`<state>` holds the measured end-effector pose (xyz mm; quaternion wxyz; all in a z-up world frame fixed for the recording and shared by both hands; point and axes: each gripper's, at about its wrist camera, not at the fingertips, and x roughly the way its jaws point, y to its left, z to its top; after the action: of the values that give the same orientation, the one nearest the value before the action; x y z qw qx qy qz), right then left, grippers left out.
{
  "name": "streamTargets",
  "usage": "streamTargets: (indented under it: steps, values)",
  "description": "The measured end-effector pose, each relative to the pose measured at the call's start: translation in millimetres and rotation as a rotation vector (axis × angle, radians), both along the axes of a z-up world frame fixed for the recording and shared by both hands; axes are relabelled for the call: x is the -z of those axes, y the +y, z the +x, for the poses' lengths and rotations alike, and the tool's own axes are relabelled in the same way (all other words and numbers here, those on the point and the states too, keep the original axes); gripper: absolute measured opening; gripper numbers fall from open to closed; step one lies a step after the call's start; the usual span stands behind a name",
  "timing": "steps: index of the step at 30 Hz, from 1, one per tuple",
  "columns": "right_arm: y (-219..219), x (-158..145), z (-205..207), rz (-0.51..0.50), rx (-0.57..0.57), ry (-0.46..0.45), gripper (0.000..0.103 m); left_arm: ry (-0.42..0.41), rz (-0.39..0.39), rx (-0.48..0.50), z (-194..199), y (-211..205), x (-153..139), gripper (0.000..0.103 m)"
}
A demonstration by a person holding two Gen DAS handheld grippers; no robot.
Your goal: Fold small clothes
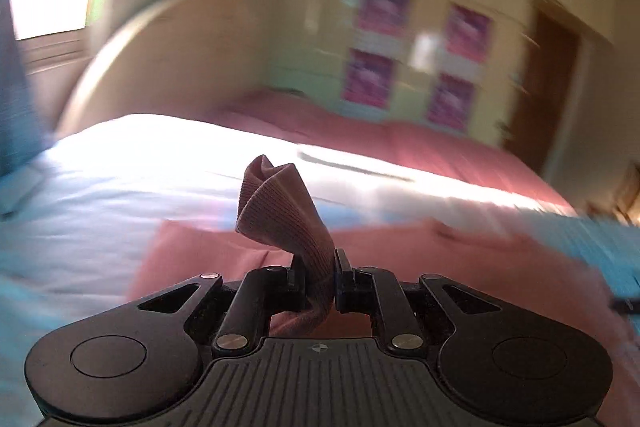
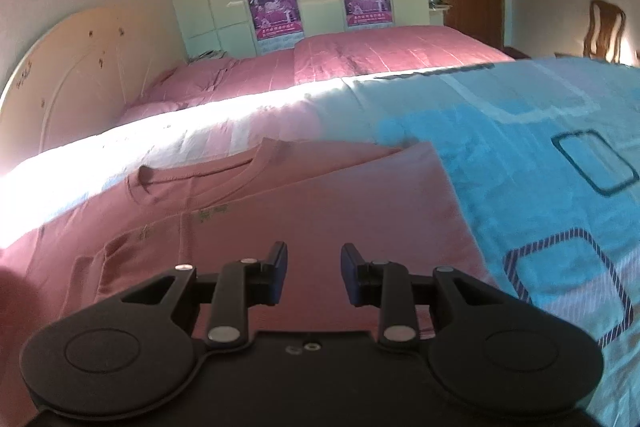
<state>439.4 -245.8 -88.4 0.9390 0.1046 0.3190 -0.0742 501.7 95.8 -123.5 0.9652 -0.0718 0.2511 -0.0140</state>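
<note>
Left gripper [image 1: 320, 267] clenched on ribbed cuff of one dusty-pink knit top [image 2: 280, 211], right gripper [image 2: 314, 267] released above its flat body, turquoise patterned bedspread [image 2: 540, 187] bare along the right edge, four purple posters [image 2: 276, 7] behind

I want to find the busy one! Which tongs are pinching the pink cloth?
The left tongs: a ribbed bit of the pink shirt is squeezed between them. The right tongs stand open above the shirt, with nothing between them.

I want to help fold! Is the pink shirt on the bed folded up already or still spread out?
Mostly spread out. The pink shirt lies flat on the bed, its neckline showing. The left tool pinches one ribbed part.
</note>
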Motion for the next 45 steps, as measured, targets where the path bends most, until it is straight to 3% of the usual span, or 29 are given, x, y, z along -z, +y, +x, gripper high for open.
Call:
streamTargets:
  steps: [5,13,15,16,17,18,19,20,22,27,31,35,41,45]
  values:
    - [-15,-4,-11,0.06,-0.006,-0.01,0.03,0.065,0.074,0.156,24,-94,2,0.012]
    - [-44,-5,-24,0.131,0.0,0.0,0.031,0.151,0.169,0.331,48,-192,16,0.012]
    - [-49,-3,-26,0.169,-0.018,0.005,0.04,0.212,0.178,0.384,41,-207,33,0.016]
    - [-51,-2,-25,0.187,-0.026,0.011,0.058,0.246,0.2,0.386,42,-214,41,0.03]
    - [-51,-2,-25,0.201,-0.032,0.011,0.068,0.225,0.224,0.374,36,-219,42,0.035]
    - [-52,-2,-25,0.216,-0.04,0.004,0.068,0.21,0.227,0.371,31,-218,39,0.043]
    - [-52,-1,-24,0.23,-0.055,0.002,0.064,0.201,0.199,0.371,24,-213,33,0.06]
    - [-51,-1,-22,0.244,-0.074,0.007,0.057,0.177,0.168,0.347,15,-204,25,0.066]
    - [-46,3,-16,0.28,-0.113,0.028,0.05,0.14,0.136,0.293,-7,-180,15,0.067]
    - [-27,18,-1,0.41,-0.194,0.078,0.05,0.123,0.172,0.063,-69,-87,6,0.066]
    - [-11,31,11,0.481,-0.218,0.115,0.061,0.193,0.189,-0.075,-95,-23,18,0.066]
    - [2,42,20,0.524,-0.227,0.154,0.059,0.229,0.183,-0.093,-87,-2,37,0.066]
    - [8,49,24,0.6,-0.186,0.167,0.051,0.192,0.138,-0.112,-47,-2,50,0.066]
    - [6,53,13,0.686,-0.131,0.179,0.051,0.187,0.143,-0.1,-34,-7,56,0.066]
